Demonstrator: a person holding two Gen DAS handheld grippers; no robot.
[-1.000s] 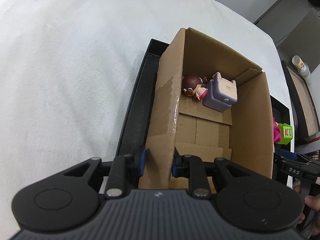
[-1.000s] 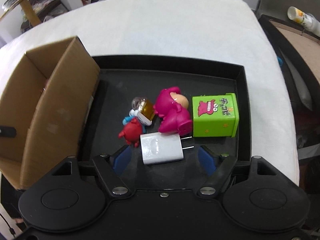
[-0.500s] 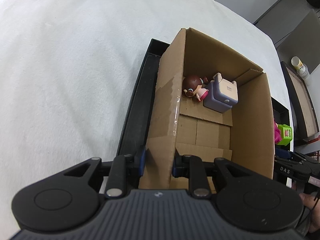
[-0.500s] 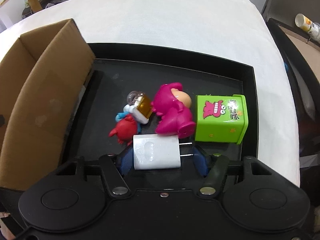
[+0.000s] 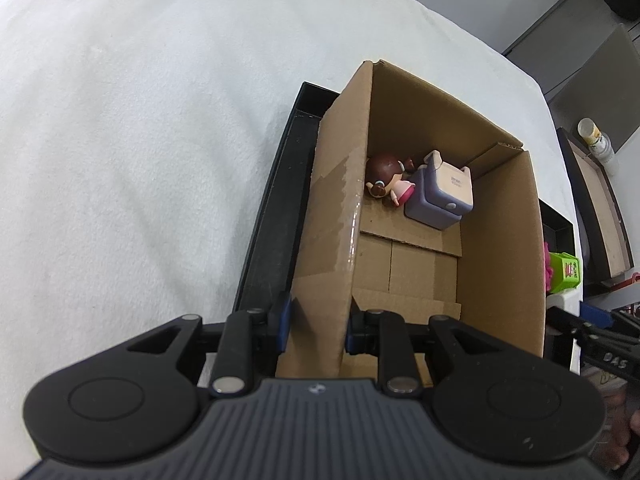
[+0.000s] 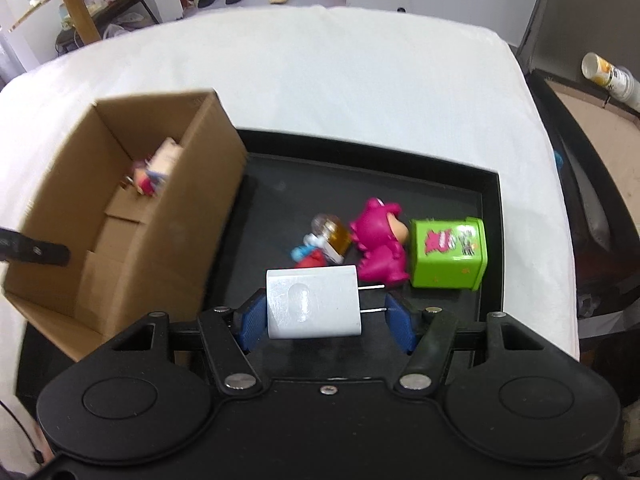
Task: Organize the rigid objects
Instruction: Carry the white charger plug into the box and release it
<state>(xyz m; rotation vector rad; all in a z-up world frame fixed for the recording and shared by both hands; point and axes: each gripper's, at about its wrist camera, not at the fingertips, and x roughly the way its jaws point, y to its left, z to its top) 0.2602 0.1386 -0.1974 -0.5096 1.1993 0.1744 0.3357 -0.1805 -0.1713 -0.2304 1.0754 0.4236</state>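
My left gripper (image 5: 316, 326) is shut on the near left wall of the open cardboard box (image 5: 496, 264), which holds a brown-haired doll (image 5: 386, 178) and a lavender cube (image 5: 442, 196). My right gripper (image 6: 325, 322) is shut on a white charger (image 6: 312, 306), prongs pointing right, lifted above the black tray (image 6: 400, 168). On the tray lie a magenta figure (image 6: 378, 240), a green box (image 6: 448, 254), an amber bottle (image 6: 334, 232) and a red and blue toy (image 6: 310, 256). The cardboard box also shows in the right wrist view (image 6: 132, 236), to the left.
The tray sits on a white cloth-covered table (image 5: 140, 140). A dark-framed board (image 6: 592, 140) with a can (image 6: 608, 76) on it lies past the table's right edge. The left gripper's finger (image 6: 32, 252) shows at the box's left wall.
My right gripper closed on the white charger and lifted it off the tray, rising and shifting toward the box. The left gripper keeps its hold on the box wall.
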